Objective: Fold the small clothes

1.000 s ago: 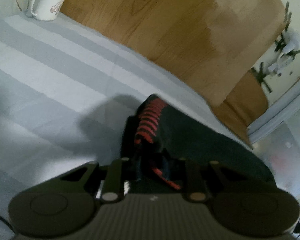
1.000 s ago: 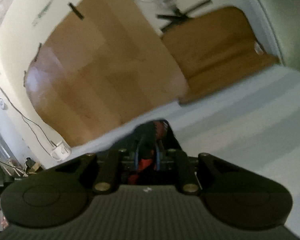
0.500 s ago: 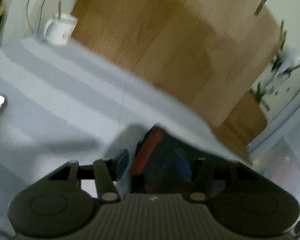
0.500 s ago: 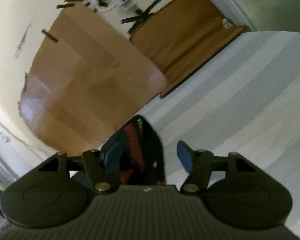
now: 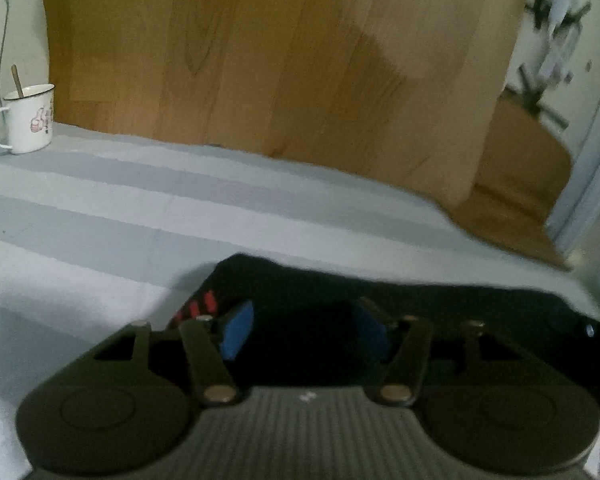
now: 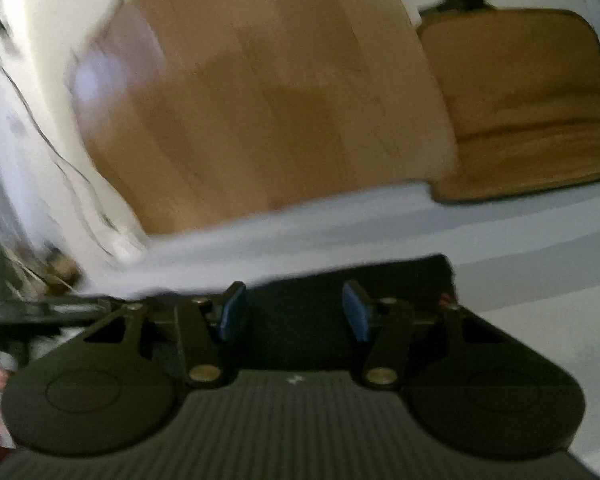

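Fingers of left gripper (image 5: pixel 304 330) and right gripper (image 6: pixel 294 312) spread wide, empty, over dark garment (image 5: pixel 440 300); mug (image 5: pixel 27 118) thumbs-up print.

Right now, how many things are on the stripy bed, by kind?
Dark garment with red stripes: 1
White mug with a spoon in it: 1
Brown cushion: 1
Total: 3

Home bedroom setting: striped grey bedsheet (image 5: pixel 148 200), wooden headboard panel (image 5: pixel 280 60), enamel mug (image 5: pixel 28 120) with spoon, brown cushion (image 6: pixel 520 100) against wall.
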A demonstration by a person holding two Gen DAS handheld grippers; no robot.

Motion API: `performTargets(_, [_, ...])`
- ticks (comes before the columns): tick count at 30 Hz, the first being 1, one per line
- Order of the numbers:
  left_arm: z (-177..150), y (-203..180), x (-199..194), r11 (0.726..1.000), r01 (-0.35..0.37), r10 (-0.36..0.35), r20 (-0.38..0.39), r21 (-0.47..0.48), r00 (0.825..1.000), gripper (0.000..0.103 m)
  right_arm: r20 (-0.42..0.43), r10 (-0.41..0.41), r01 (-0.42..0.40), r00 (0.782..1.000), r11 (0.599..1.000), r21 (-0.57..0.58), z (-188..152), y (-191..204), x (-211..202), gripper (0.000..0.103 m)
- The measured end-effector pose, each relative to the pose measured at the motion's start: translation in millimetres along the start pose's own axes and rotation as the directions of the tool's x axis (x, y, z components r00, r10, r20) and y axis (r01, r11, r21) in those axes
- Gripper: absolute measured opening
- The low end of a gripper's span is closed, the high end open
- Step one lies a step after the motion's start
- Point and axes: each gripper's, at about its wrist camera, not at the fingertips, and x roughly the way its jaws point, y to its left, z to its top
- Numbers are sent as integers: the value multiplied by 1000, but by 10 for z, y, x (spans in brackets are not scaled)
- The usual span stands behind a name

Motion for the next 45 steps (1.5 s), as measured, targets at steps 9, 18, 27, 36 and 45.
performTargets(9, [-216, -163, 71, 986, -88, 77, 82, 142, 994, 64, 74, -35, 26, 997, 993, 117, -149, -415, 43, 0])
performTargets(18, [-211, -150, 59, 986, -85, 74, 88, 140, 993, 65, 80, -23, 13, 997, 992, 123, -118, -436, 91, 1])
performTargets(27, [-221, -157, 62, 986, -87, 75, 92, 143, 993, 65, 90, 6, -16, 996, 993, 120, -120, -452, 67, 8])
performTargets(36, [-224, -152, 66, 986, -88, 75, 93, 144, 993, 68, 180, 138, -141, 974, 990, 4, -203, -273, -174, 51])
performTargets(45, [-217, -161, 59, 985, -86, 73, 93, 151, 993, 74, 122, 57, -60, 991, 998, 19, -184, -210, -97, 51])
